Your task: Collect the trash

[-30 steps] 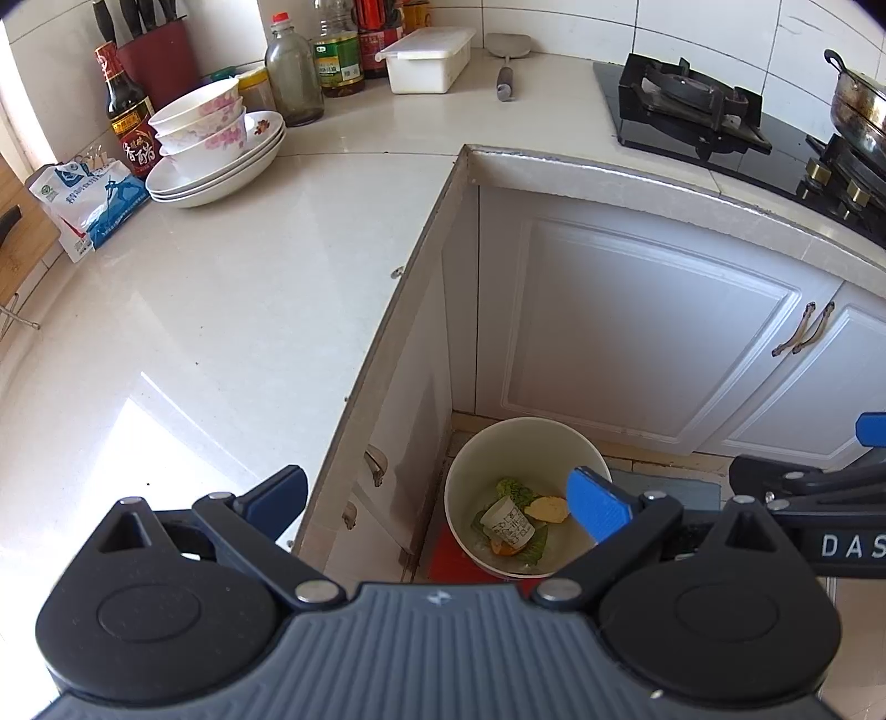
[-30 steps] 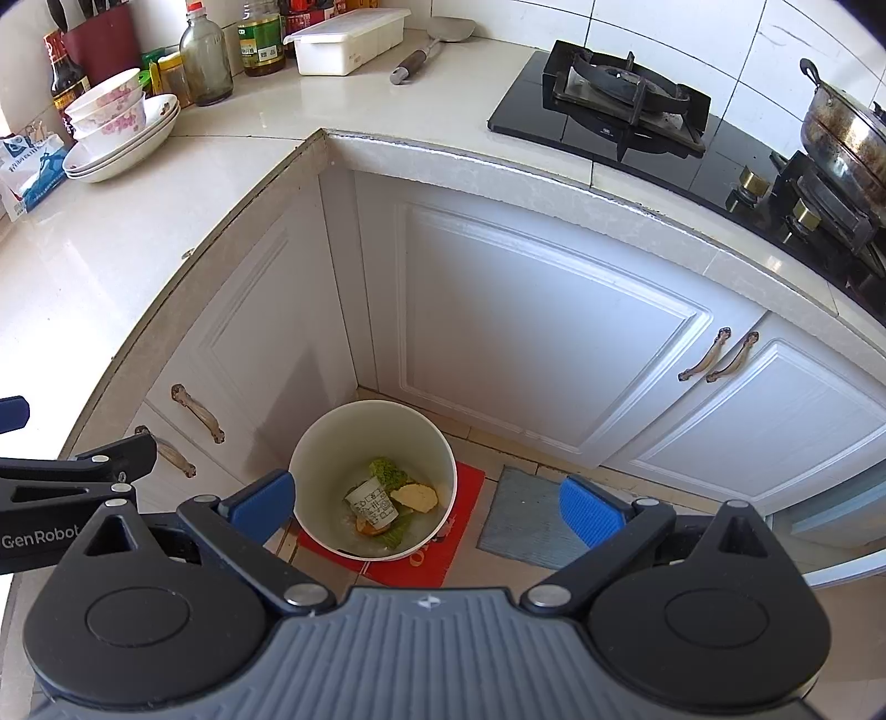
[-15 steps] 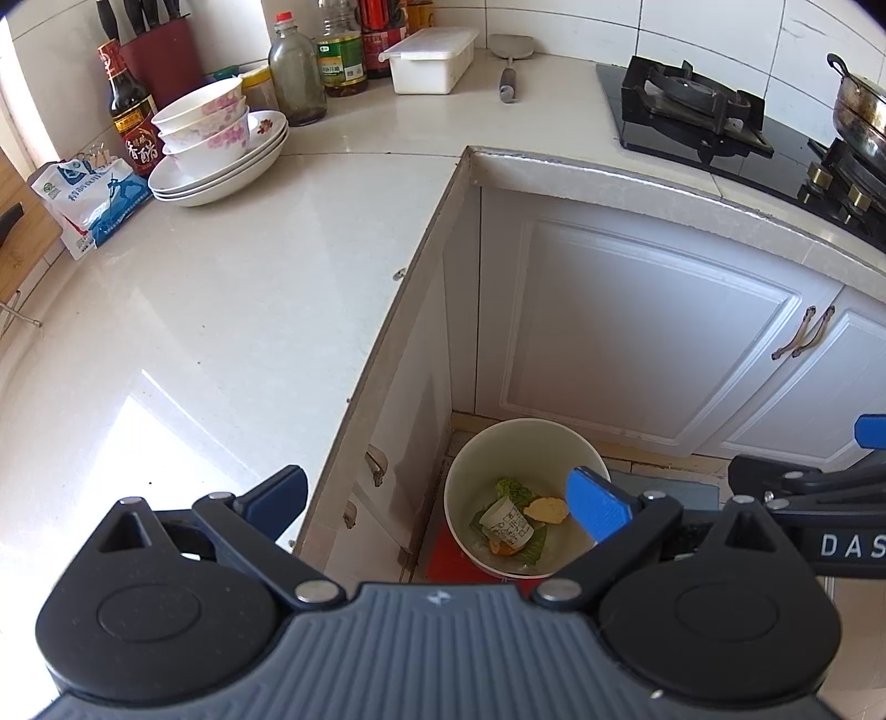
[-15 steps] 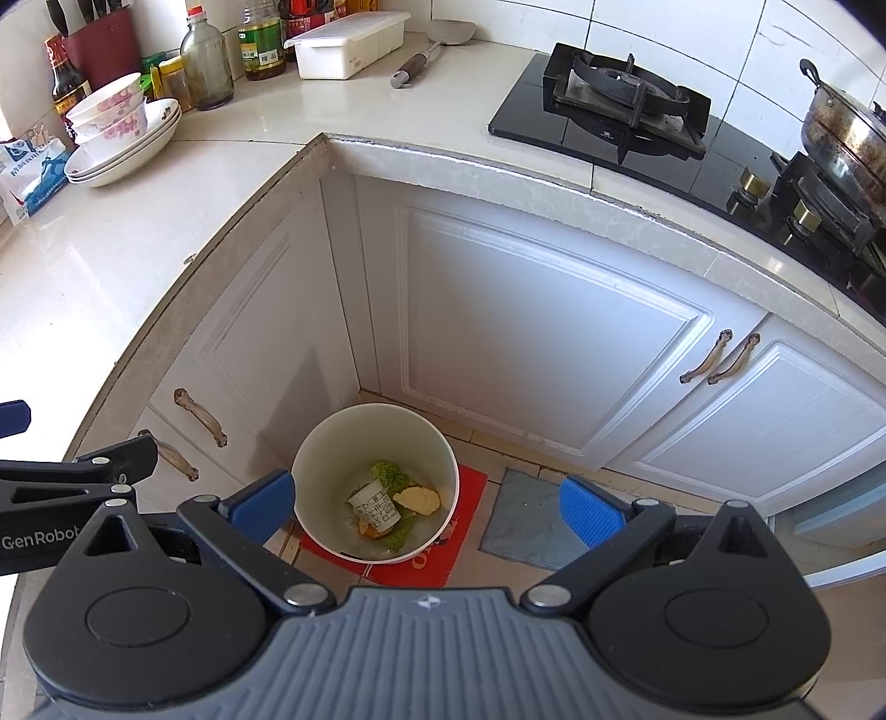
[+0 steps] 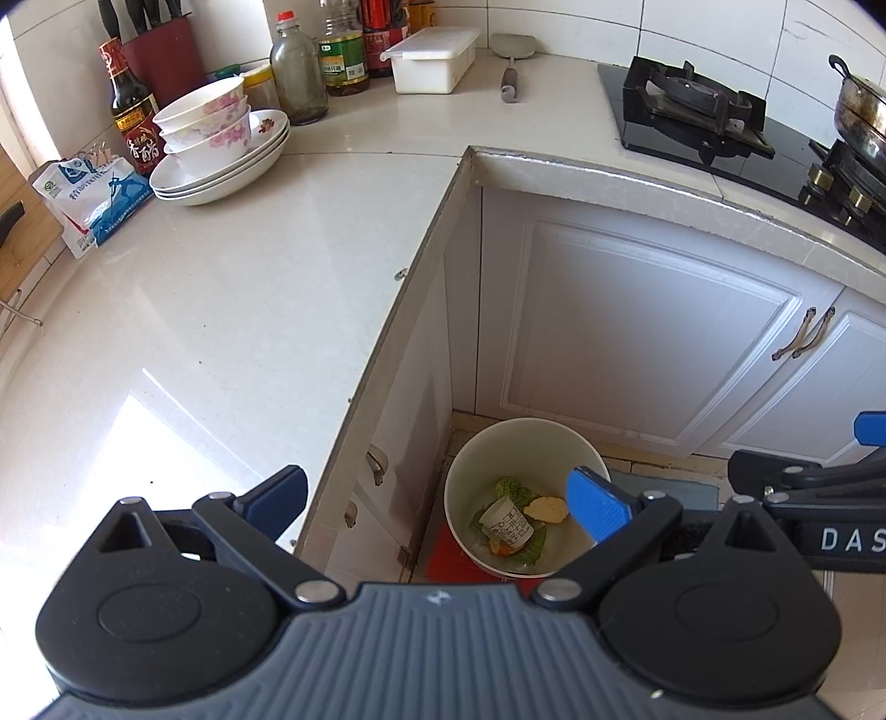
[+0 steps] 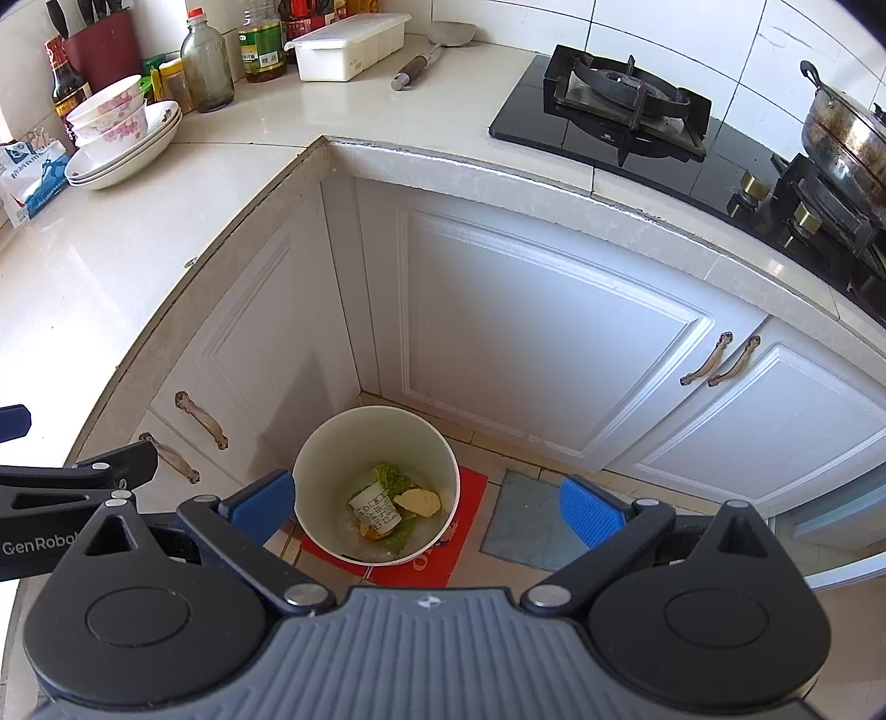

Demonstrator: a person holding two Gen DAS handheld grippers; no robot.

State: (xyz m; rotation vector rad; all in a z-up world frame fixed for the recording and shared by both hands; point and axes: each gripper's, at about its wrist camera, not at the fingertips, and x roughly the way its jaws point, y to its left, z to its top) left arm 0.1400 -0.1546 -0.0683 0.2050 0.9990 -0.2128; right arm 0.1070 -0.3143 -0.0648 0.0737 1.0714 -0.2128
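Observation:
A white round trash bin (image 5: 470,471) (image 6: 315,471) stands on the floor in the corner of the white cabinets. Inside it lie a paper cup (image 5: 506,523) (image 6: 376,508), green leaves (image 6: 390,475) and a yellowish scrap (image 5: 547,508) (image 6: 418,501). My left gripper (image 5: 437,501) hangs open high above the counter edge and the bin, holding nothing. My right gripper (image 6: 426,504) is open too, above the bin, with nothing between its fingers. Each gripper shows at the edge of the other's view.
A pale countertop (image 5: 221,288) runs along the left with stacked bowls and plates (image 5: 216,149), bottles (image 5: 299,72), a white box (image 5: 434,52) and a blue-white bag (image 5: 88,194). A black gas hob (image 6: 626,105) with a pot (image 6: 847,144) sits right. A red mat (image 6: 459,554) and grey mat (image 6: 526,520) lie on the floor.
Both views shifted only slightly; the grippers stay open and the trash in the bin has not moved.

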